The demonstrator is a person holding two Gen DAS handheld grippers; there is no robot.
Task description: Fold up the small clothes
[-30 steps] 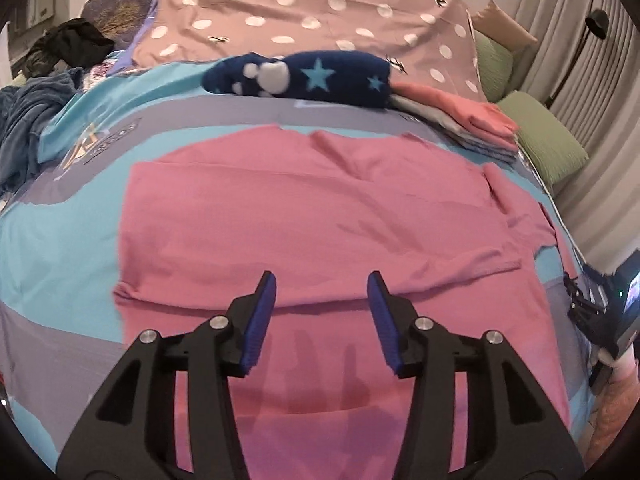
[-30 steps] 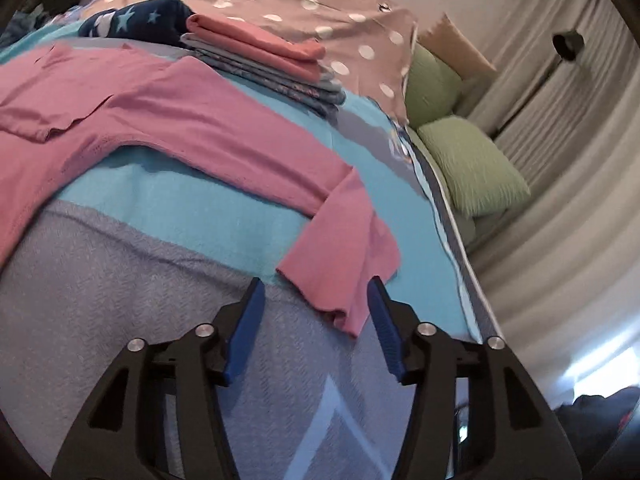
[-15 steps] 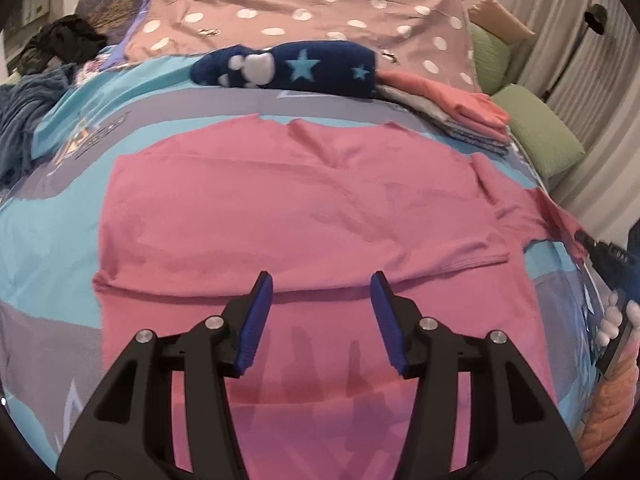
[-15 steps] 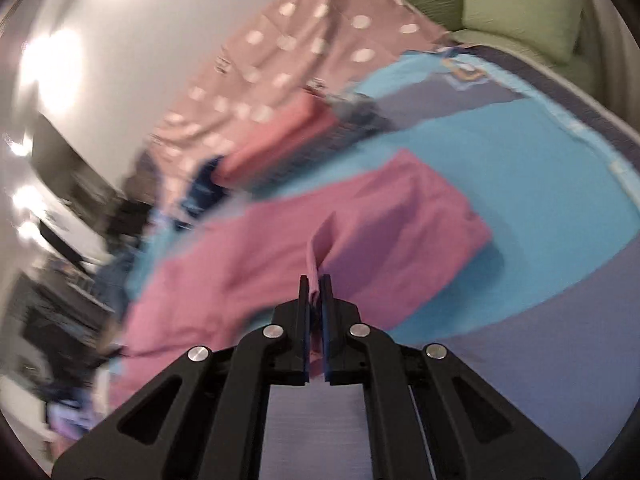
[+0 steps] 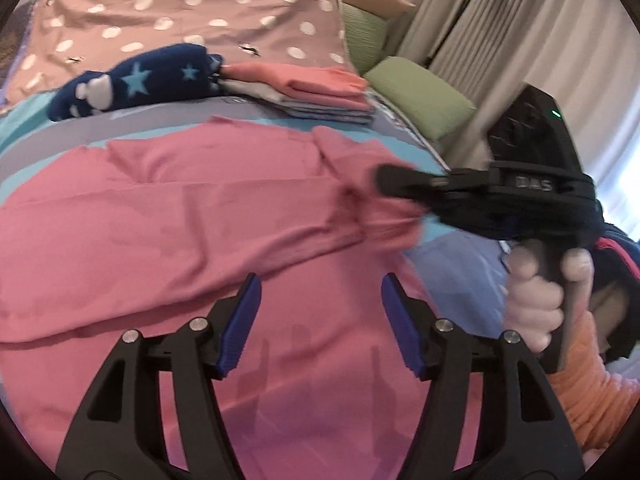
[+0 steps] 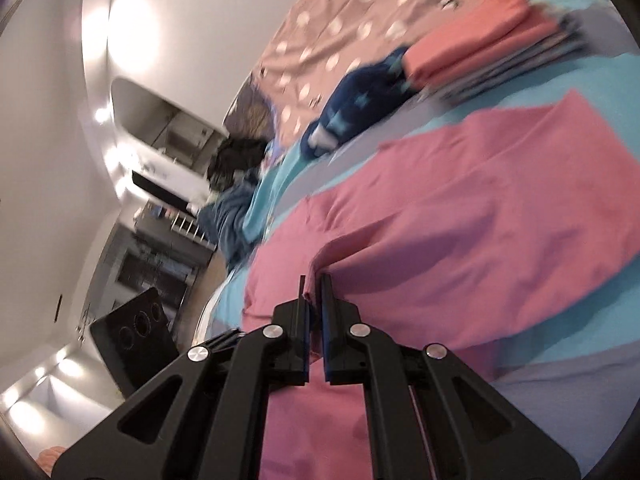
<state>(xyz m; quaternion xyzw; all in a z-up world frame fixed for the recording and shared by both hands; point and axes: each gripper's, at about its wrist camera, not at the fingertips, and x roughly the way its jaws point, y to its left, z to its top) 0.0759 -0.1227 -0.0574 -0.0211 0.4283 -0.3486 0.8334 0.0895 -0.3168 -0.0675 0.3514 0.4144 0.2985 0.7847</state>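
A pink shirt [image 5: 168, 216] is lying spread and creased on the bed [image 5: 460, 264], its sleeve pinched in the closed right tool [image 6: 314, 300], while the left tool [image 5: 320, 320] is hovering above it, jaws opening on nothing.

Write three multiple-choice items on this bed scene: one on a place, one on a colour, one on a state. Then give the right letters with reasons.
1. Where does the folded stack lie?
A. right of the navy star garment
B. on the green pillow
C. under the pink garment

2. What colour are the left gripper pads?
A. red
B. blue
C. white

3. The right gripper is:
A. wide open
B. shut on nothing
C. shut on the pink garment's edge

Key: 1 A, the stack lies beside the navy piece; 2 B, blue pads show; 3 C, pink cloth is pinched between its pads.
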